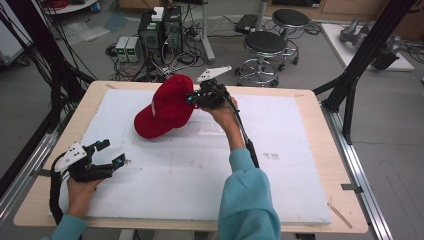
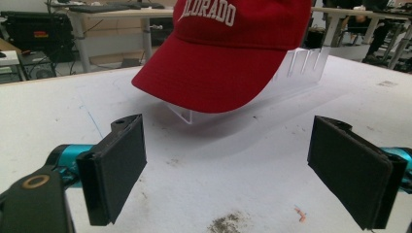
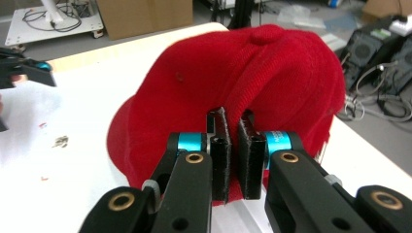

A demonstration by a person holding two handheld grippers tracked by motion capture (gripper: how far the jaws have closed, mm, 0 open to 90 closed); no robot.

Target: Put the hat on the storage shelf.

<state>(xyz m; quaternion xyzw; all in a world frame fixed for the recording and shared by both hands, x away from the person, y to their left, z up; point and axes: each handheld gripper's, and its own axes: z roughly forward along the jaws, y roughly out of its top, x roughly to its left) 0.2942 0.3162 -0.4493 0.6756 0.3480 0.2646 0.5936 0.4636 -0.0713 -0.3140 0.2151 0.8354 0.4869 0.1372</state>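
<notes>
Our right hand-held gripper (image 3: 232, 155) pinches the red cap (image 1: 167, 106) near the table's (image 1: 300, 100) far edge; our left hand-held gripper (image 1: 114, 152) rests open near the left edge.

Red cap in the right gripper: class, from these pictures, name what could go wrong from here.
1. The right gripper pinches just a fold of fabric at the back of the red cap, so the cap might slip free.
2. The brim hangs low over the clear plastic stand and could catch on it or knock it.
3. The left gripper rests open, away from the cap, so it likely cannot catch a drop.
</notes>
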